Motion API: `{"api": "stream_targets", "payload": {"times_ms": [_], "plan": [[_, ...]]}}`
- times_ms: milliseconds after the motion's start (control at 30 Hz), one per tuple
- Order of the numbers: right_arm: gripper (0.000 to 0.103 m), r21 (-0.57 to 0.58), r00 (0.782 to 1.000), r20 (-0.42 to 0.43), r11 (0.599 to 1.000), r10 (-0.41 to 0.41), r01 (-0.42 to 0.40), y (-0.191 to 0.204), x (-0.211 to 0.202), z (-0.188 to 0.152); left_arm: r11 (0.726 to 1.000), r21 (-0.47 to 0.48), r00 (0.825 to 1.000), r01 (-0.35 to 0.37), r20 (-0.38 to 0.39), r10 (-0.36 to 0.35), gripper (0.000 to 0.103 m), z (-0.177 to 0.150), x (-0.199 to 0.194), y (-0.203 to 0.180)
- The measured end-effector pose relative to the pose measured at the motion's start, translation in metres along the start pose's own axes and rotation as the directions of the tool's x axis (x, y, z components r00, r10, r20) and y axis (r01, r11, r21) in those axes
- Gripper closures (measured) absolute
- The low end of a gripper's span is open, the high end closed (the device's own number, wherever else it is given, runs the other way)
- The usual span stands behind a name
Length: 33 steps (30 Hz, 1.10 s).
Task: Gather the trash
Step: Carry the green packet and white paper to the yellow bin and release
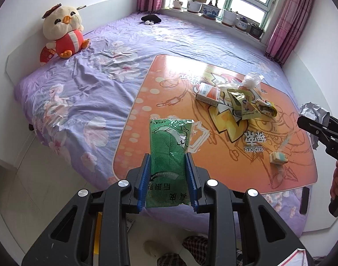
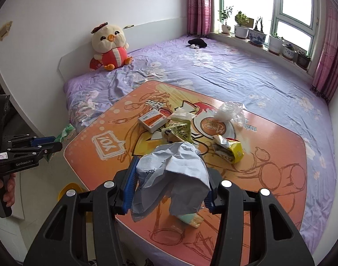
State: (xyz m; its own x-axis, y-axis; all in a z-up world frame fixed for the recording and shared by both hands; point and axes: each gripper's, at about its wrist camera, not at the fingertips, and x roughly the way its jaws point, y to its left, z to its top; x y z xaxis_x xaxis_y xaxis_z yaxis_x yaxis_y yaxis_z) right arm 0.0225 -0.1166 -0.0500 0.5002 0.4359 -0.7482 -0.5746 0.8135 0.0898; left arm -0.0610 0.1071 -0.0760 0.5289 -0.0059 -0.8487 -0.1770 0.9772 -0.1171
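My left gripper [image 1: 168, 155] is shut on a green plastic packet [image 1: 169, 146] and holds it above the near edge of the orange table [image 1: 169, 84]. My right gripper [image 2: 171, 166] is shut on a crumpled pale-blue paper [image 2: 173, 175] above the table [image 2: 268, 188]. It also shows at the right edge of the left wrist view [image 1: 310, 122]. On the table lie an orange-and-white box [image 1: 207, 94], yellow wrappers [image 1: 246, 104], a clear plastic bag [image 1: 253, 81] and a small pale carton [image 1: 279, 157].
The table stands on a bed with a purple floral sheet [image 1: 80, 93]. A plush chick [image 1: 62, 33] sits at the headboard. Potted plants [image 1: 195, 2] line the windowsill. A yellow bin [image 2: 68, 190] shows on the floor under the table's edge.
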Motion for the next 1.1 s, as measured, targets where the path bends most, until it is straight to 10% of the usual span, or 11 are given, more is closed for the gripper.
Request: {"api": "stream_targets", "payload": {"times_ms": [400,733,1100], "plan": [[0.051,-0.245,0.952,-0.131,0.921,0.277,-0.302,0.142,0.04,-0.002,0.979,-0.178,0.994,-0.102,-0.049,0.095,0.073,-0.082,-0.027,0.1],[0.051,-0.36,0.852,-0.343,0.783,0.395,-0.507,0.264,0.103,-0.041,0.929,-0.321,0.977,-0.185,-0.159,0.139,0.073,-0.168,-0.022,0.176],[0.051,-0.401,0.738,-0.578,0.667,0.348,-0.628,0.357,0.204,-0.114,0.865,-0.449,0.956,-0.226,-0.271,0.109,0.073,-0.244,0.043,0.244]]}}
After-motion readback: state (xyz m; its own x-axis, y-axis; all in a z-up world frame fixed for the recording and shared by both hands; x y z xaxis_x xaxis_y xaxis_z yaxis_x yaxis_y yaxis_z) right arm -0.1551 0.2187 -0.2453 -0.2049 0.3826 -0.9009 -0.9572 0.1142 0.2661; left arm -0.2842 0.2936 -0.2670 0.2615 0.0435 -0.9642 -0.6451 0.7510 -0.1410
